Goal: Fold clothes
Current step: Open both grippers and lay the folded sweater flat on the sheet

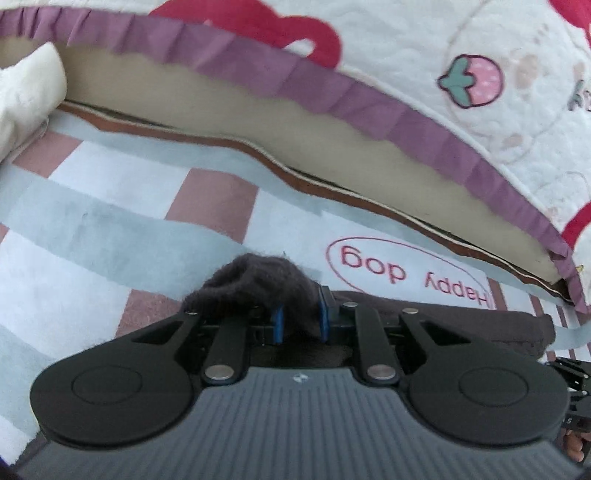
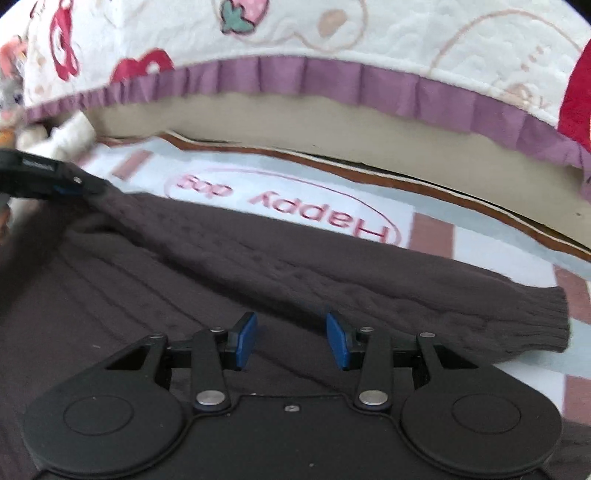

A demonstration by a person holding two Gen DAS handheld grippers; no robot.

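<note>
A dark brown knit sweater (image 2: 229, 266) lies spread on a checked blanket (image 2: 480, 236). One sleeve (image 2: 424, 299) stretches to the right, its ribbed cuff at the far right. My left gripper (image 1: 300, 314) is shut on a bunched fold of the sweater (image 1: 258, 280) and holds it just above the blanket. It also shows in the right wrist view (image 2: 66, 188) at the far left, pinching the sweater's edge. My right gripper (image 2: 291, 339) is open and empty, its blue pads (image 2: 247, 339) hovering over the sweater's body below the sleeve.
The blanket (image 1: 92, 229) has pink, white and blue checks and a "Happy dog" print (image 1: 402, 269). Behind it is a cushion edge with a purple ruffle (image 1: 332, 96) and a white strawberry-print cover (image 2: 406, 33). A white soft toy (image 1: 26, 96) lies at the left.
</note>
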